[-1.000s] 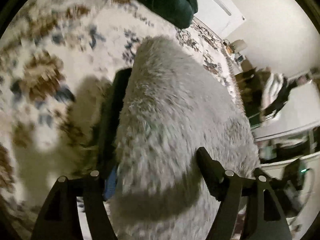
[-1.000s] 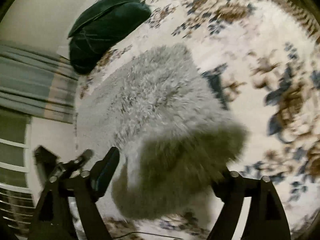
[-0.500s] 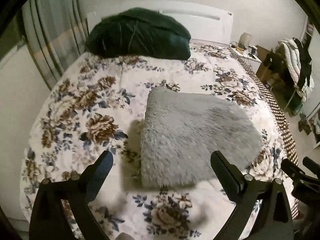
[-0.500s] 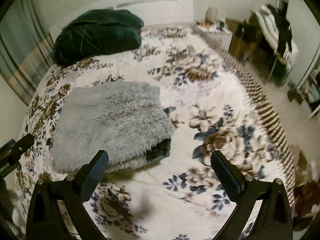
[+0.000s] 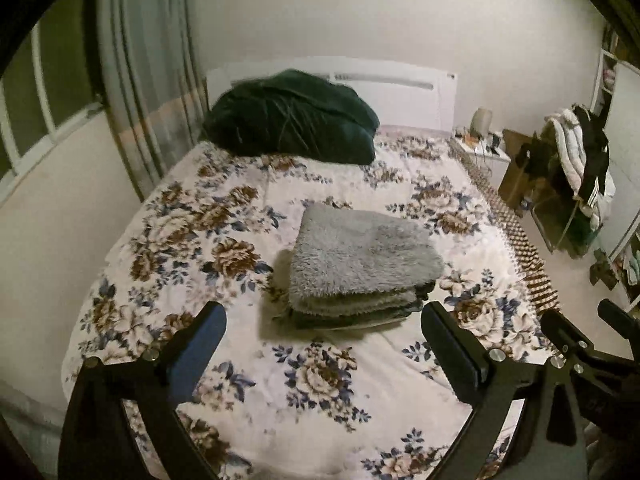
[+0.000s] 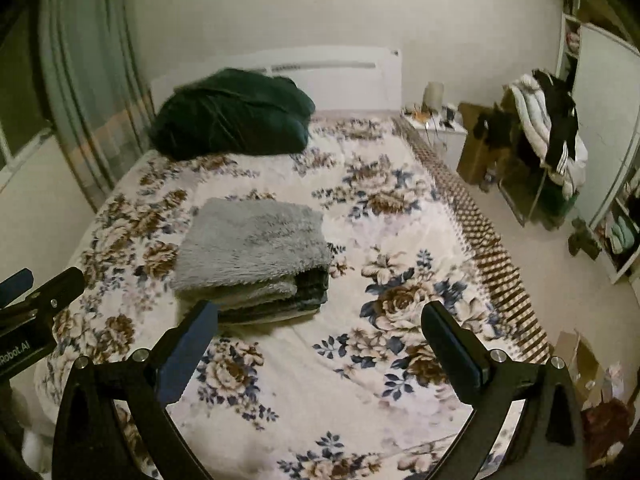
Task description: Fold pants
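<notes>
The fuzzy grey pants [image 5: 360, 260] lie folded into a thick stack in the middle of the floral bed [image 5: 224, 216]; they also show in the right wrist view [image 6: 252, 252]. My left gripper [image 5: 322, 332] is open and empty, held back above the foot of the bed, apart from the pants. My right gripper [image 6: 320, 332] is open and empty too, to the right of the stack. The left gripper's side shows at the left edge of the right wrist view [image 6: 36, 296].
A dark green pillow [image 5: 292, 120] lies at the white headboard [image 5: 400, 96]. Curtains [image 5: 148, 80] and a window are on the left. A nightstand [image 5: 480, 148], a clothes-laden chair [image 5: 576, 168] and shelves stand on the right, with floor beside the bed.
Both grippers have pulled back and up from the pants, from right over the fur to the foot of the bed. The folded stack stays in place.
</notes>
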Available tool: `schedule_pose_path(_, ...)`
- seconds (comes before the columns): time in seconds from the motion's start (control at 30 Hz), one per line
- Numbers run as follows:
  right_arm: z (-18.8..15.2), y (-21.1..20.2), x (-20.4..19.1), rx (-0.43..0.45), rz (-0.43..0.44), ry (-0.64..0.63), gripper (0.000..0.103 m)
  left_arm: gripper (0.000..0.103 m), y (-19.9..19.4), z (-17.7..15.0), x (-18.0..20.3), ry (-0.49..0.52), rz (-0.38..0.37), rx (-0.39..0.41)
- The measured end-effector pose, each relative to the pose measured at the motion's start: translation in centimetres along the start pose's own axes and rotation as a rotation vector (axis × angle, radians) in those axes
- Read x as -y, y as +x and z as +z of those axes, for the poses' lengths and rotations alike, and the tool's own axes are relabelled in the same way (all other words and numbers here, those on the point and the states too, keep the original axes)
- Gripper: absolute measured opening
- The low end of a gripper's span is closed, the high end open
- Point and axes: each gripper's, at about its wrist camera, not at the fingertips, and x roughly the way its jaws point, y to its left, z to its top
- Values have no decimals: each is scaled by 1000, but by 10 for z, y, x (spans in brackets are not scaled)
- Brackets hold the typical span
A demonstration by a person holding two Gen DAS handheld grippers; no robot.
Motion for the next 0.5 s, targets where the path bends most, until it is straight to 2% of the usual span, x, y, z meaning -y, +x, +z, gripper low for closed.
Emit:
schedule_pose_path(0.1,-8,-59,7,29,40,-14,103,100,-49,-9,3,-12,17,40)
schedule_pose_path(0.23,-19,-129,13,77,69,-43,103,100,-95,-20,8,-21,28,68)
schedule_pose_path(0.5,-36,-241,18,159,107,-60,103,100,-156,-35,15,-16,16,105)
